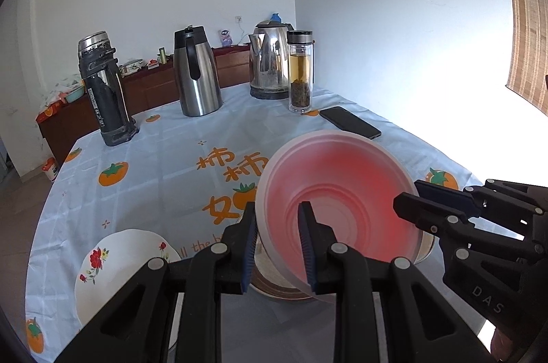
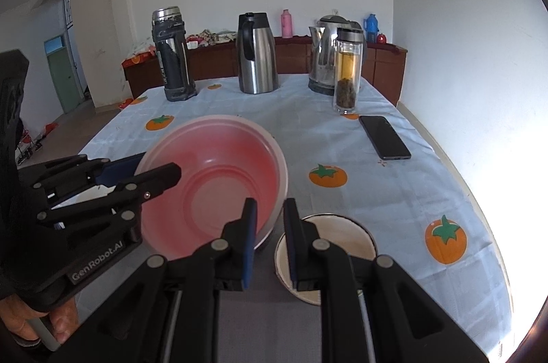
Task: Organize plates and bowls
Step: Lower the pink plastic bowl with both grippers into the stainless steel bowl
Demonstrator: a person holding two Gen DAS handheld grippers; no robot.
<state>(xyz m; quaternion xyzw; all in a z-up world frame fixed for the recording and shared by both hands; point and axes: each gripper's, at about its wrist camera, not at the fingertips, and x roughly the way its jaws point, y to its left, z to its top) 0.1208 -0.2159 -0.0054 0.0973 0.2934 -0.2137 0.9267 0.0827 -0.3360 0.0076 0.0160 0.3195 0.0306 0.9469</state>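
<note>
You are holding the pink bowl [image 1: 337, 212] tilted above the worktop's [image 1: 164, 178] near edge, left tool [image 1: 278, 246] clenched on its left rim, right tool [image 2: 269, 239] clenched on its right rim, with the white bowl [image 2: 342, 236] lying just below-right.

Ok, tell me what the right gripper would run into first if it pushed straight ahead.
Probably the pink bowl: its near rim already sits between the right gripper jaws. Whether those jaws touch it is unclear. The white bowl lies just right of that line, lower down.
</note>
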